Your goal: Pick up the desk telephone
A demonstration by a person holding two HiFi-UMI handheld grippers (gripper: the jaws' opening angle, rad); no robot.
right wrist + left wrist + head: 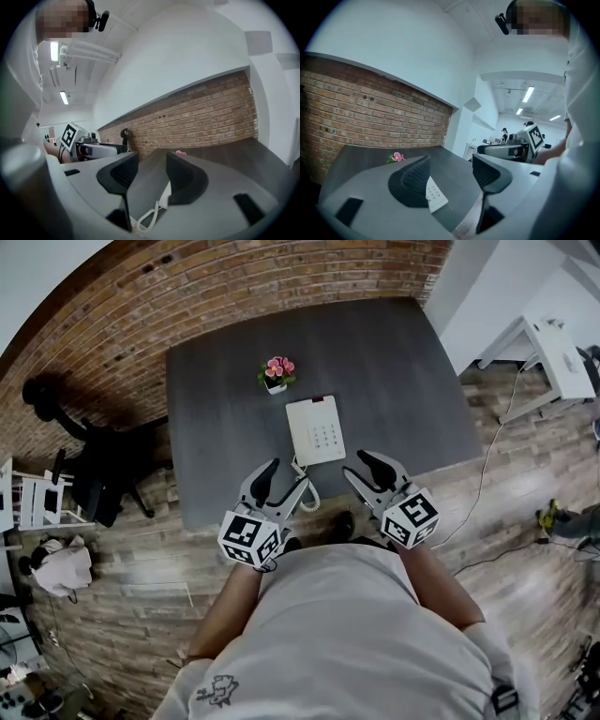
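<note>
The white desk telephone [316, 430] lies flat near the front edge of the dark grey table [403, 381], its coiled cord [307, 498] hanging over that edge. My left gripper [284, 480] hovers at the table's front edge, just left of the phone's near corner, open and empty. My right gripper [362, 472] is at the near right corner, also open and empty. In the left gripper view the keypad [436, 197] shows between the open fingers of the left gripper [451, 164]. Through the right gripper [152, 163] I see the cord [147, 218] and the phone's edge [165, 199].
A small pot of pink flowers [277, 373] stands just behind the phone. A brick wall [112, 334] runs behind the table. A black office chair [94, 474] is at the left, a white desk [553, 348] at the right, and cables [487, 474] trail on the wooden floor.
</note>
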